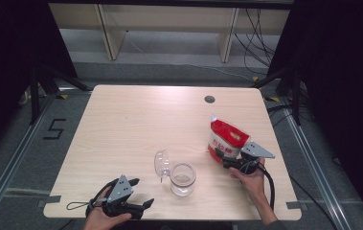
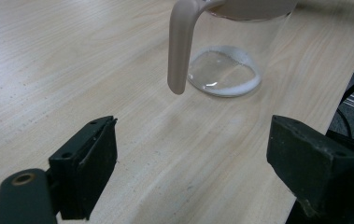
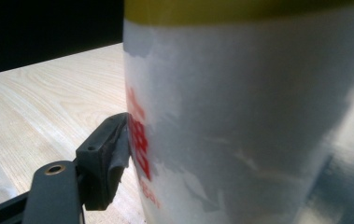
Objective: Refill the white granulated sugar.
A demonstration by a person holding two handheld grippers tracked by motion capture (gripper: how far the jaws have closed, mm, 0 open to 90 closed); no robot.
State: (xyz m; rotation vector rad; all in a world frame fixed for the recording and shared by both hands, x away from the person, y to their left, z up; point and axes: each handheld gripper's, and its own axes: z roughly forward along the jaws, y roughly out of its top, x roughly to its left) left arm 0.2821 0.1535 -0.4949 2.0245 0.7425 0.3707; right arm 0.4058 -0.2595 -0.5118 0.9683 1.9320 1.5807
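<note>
A clear glass jar (image 1: 183,178) stands near the table's front middle, its hinged lid (image 1: 162,164) flipped open to the left. Some white powder rings the bottom of the jar (image 2: 223,70), and the lid's clasp (image 2: 180,44) hangs down in front of it. My left gripper (image 1: 141,192) is open at the front edge, left of the jar, with nothing between its fingers (image 2: 90,163). A red and white bag (image 1: 226,138) stands upright to the right of the jar. My right gripper (image 1: 223,157) is shut on its lower part; one finger (image 3: 103,158) presses into the bag (image 3: 240,116).
The wooden table (image 1: 136,120) has a round cable hole (image 1: 209,99) at the back right. Shelf legs (image 1: 109,33) and cables (image 1: 260,33) lie on the floor beyond it. Dark curtains close both sides.
</note>
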